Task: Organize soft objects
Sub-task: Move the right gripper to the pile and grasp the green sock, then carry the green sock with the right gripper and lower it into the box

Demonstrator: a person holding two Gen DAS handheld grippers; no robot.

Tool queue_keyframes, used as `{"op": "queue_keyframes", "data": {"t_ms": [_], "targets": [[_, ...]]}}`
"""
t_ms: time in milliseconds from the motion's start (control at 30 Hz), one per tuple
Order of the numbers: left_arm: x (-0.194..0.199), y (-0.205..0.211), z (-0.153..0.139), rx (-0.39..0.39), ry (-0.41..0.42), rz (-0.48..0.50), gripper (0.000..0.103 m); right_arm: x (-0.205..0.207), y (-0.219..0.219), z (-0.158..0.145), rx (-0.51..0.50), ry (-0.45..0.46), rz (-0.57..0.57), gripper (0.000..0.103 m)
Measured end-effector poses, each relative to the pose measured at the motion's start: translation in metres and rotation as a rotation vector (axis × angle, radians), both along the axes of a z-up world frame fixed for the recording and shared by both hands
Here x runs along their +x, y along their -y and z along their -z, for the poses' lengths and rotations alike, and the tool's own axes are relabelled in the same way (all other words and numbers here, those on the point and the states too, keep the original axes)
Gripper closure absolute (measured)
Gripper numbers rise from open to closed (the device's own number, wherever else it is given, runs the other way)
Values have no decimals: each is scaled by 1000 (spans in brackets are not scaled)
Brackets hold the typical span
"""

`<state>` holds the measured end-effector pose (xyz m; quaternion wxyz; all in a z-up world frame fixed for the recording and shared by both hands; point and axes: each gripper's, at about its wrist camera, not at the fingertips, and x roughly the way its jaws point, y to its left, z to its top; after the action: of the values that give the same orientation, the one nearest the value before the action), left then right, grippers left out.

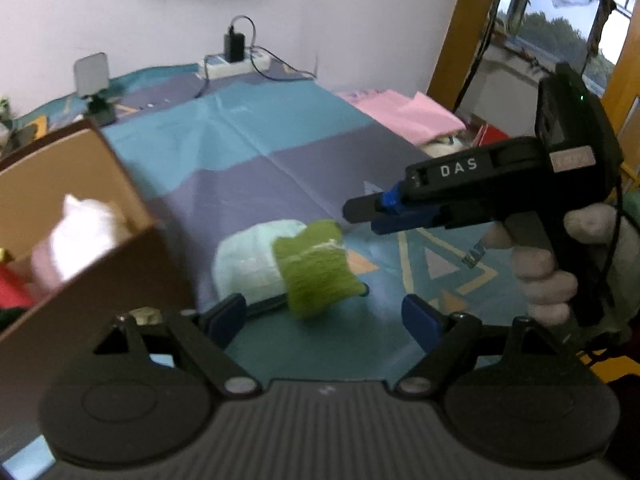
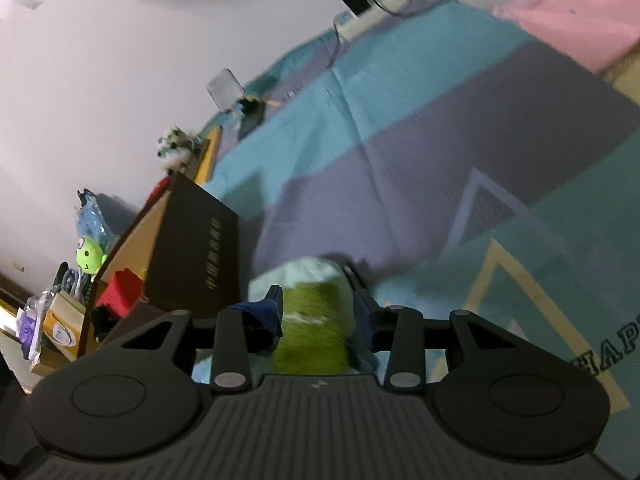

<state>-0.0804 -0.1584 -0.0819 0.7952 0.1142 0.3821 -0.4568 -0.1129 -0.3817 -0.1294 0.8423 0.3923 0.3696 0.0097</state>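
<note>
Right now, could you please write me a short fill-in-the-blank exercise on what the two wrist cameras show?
1. The cloth gripped by the right claw is ___ in colour.
2. The left claw stands ___, its pads pressing on nothing.
3. In the left wrist view, the cardboard box stands on the ___ side.
4. The folded fabric at the mat's far corner is ___.

Missing words: green; open; left; pink.
</note>
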Motion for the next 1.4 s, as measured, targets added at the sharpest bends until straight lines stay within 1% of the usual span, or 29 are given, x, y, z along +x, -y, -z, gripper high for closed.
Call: {"op": "queue_keyframes", "data": {"t_ms": [167,233,367,400,433,500,567,600,633,733,800,933,1133,1267,1400], "targets": [[6,30,18,32,-6,-36,20,3,3,9,12,-20,-65,80],[14,40,27,58,-10,-67,29,7,2,11,14,-23,-91,80],[23,53,38,66,-54,-99,34,18,-1,15,18,-23,-155,80],[23,55,39,62,-61,-101,37,20,-3,16,18,-23,-171,81],[23,58,41,60,-66,-105,44,22,-4,17,16,-24,-190,82],[25,61,44,60,-79,-109,55,26,-8,20,0,-30,-232,83],[25,62,47,72,-84,-121,61,28,-11,21,-20,-26,-262,85],[25,61,47,71,-84,-126,66,28,-11,20,-19,-15,-278,87],[25,60,46,68,-83,-131,69,28,-12,18,-18,-3,-292,87],[23,53,41,52,-89,-142,72,27,-16,11,-27,26,-339,90],[20,47,35,38,-93,-147,73,26,-19,6,-23,39,-358,90],[11,34,20,17,-65,-147,73,24,-26,-6,1,73,-380,91],[2,6,-10,-48,-24,-148,73,21,-40,-30,35,147,-386,91],[2,-16,-31,-88,20,-169,73,25,-55,-49,46,209,-389,91],[6,-41,-54,-123,92,-198,73,39,-74,-72,47,286,-393,90]]}}
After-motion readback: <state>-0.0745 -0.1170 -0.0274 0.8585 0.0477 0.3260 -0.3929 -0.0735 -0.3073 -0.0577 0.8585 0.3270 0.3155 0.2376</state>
